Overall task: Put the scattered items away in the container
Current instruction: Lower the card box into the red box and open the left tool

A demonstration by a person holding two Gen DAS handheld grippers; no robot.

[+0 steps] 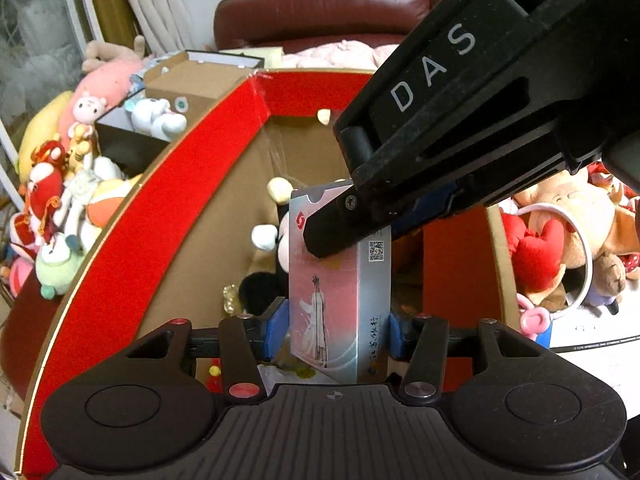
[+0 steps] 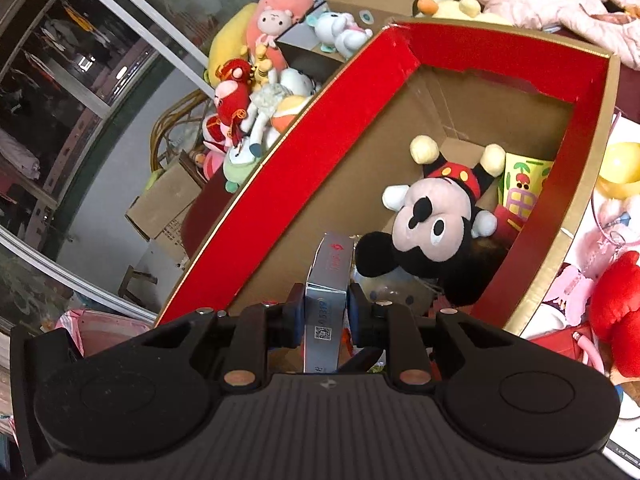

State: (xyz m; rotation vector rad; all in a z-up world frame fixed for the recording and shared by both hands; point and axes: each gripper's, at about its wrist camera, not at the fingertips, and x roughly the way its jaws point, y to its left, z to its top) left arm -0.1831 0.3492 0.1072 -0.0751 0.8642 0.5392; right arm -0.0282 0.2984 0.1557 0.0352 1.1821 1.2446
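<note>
Silver box (image 1: 340, 280) is pinched from both ends right over the red container (image 2: 472, 48): left hand-held gripper (image 1: 339, 330) clamps its lower part, right hand-held gripper (image 2: 325, 314) grips the top. Mickey plush (image 2: 436, 216) already lies inside, just beside it.

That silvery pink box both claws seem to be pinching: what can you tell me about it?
The slim box looks like glossy printed card, silver and pink, with a robed figure, a QR code and a red logo. It stands upright over the red container. The left claw pinches its sides; the right claw grips it from above.
</note>
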